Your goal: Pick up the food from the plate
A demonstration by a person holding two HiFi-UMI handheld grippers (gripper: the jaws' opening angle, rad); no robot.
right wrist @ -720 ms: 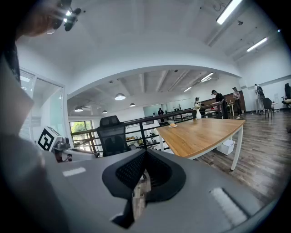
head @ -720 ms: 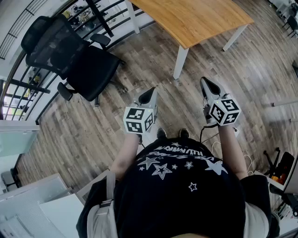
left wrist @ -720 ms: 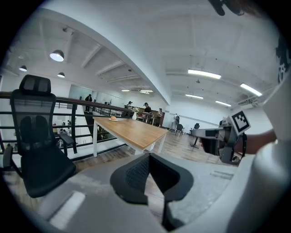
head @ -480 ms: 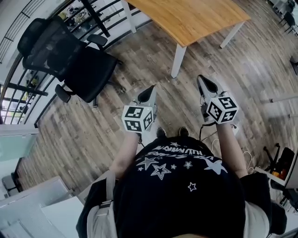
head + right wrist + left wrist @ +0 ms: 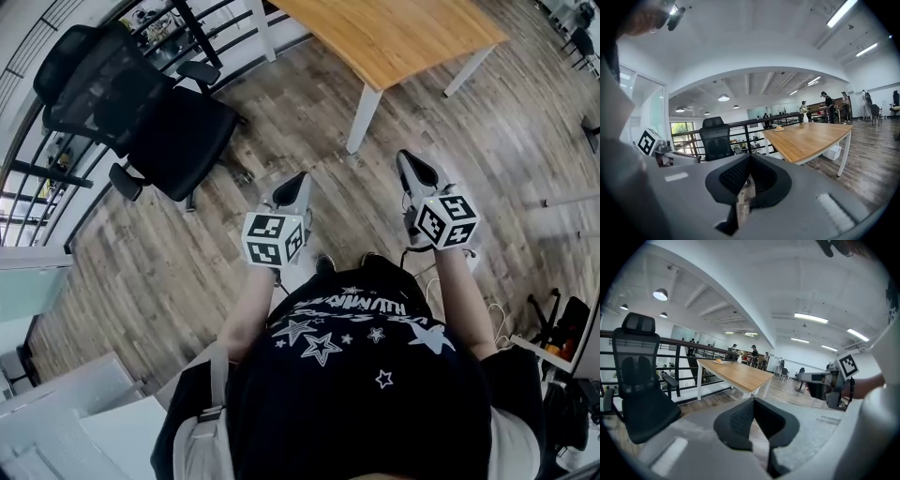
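Note:
A small plate with a round piece of food sits far off on the long wooden table, by its back end; it also shows in the left gripper view as the plate. Both grippers are held out at waist height over the floor, well short of the table. My left gripper is shut with nothing in it, its tips meeting. The right gripper is shut and empty too, its tips together. In the head view the plate is out of frame.
A black office chair stands to the left beside a black railing. The table's white leg is straight ahead. A white vase stands past the plate. People sit at the far end of the room. Wood floor lies below.
The head view has shifted slightly, with the chair and table sliding a little in frame. Both grippers sit a touch higher in the picture and stay shut.

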